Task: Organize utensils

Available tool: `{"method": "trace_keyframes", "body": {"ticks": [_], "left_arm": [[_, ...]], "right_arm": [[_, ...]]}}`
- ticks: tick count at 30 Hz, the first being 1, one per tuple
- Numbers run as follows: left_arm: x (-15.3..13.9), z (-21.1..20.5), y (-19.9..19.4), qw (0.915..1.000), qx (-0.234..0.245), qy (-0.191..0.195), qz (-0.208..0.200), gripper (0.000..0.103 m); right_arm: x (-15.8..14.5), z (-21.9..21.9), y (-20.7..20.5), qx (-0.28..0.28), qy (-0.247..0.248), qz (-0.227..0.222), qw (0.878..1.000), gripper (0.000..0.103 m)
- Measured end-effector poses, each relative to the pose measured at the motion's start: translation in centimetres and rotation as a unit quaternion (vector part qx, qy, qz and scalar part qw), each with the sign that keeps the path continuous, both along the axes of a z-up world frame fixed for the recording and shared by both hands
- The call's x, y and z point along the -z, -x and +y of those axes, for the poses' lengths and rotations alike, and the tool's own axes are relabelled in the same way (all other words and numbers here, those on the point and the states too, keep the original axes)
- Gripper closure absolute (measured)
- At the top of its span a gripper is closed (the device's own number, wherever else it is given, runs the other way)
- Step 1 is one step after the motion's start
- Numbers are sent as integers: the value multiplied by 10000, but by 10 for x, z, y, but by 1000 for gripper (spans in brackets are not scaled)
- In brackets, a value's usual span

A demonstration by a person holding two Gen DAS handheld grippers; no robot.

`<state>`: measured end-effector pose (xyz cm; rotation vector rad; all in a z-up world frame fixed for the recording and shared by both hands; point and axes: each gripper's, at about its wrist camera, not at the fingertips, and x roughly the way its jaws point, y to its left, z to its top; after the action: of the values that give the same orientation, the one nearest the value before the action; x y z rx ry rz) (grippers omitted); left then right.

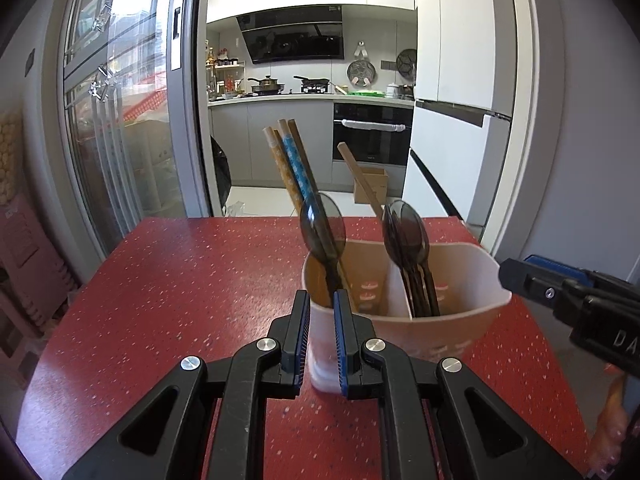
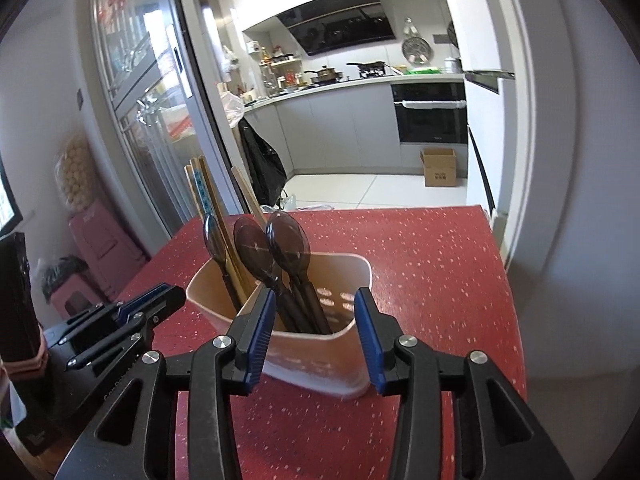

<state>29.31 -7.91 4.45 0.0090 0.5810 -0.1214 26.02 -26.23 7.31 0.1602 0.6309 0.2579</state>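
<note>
- The beige holder (image 1: 460,320) stands on the red table (image 1: 180,300), split into 2 compartments.
- Chopsticks (image 1: 294,160) and 1 dark spoon (image 1: 322,228) lean in the left compartment; more spoons (image 1: 406,236) fill the right.
- The left tool (image 1: 322,300) pinches the holder's near rim.
- The right tool (image 2: 316,300) gapes wide around the holder's end.

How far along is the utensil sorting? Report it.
Done: the utensils in view stand in the divided holder on the red table, chopsticks in one compartment, dark spoons in the other. In hand: nothing lifted; the right tool is open around the holder's end, and the left tool sits at its rim. Left: probably the stray spoon among the chopsticks. A lone chopstick leans near the spoons, compartment unclear.
</note>
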Motion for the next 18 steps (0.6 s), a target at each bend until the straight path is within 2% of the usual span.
{"method": "trace_keyframes", "body": {"ticks": [5, 10, 18], "left_arm": [[1, 2, 13, 9996, -1, -108, 244, 62], [9, 12, 31, 9988, -15, -43, 483, 62], [37, 26, 65, 9955, -26, -3, 948, 62]], "right_arm": [[4, -1, 14, 148, -133, 295, 9994, 55], [13, -1, 27, 257, -165, 569, 9979, 55], [41, -1, 52, 339, -89, 1113, 9932, 54]]}}
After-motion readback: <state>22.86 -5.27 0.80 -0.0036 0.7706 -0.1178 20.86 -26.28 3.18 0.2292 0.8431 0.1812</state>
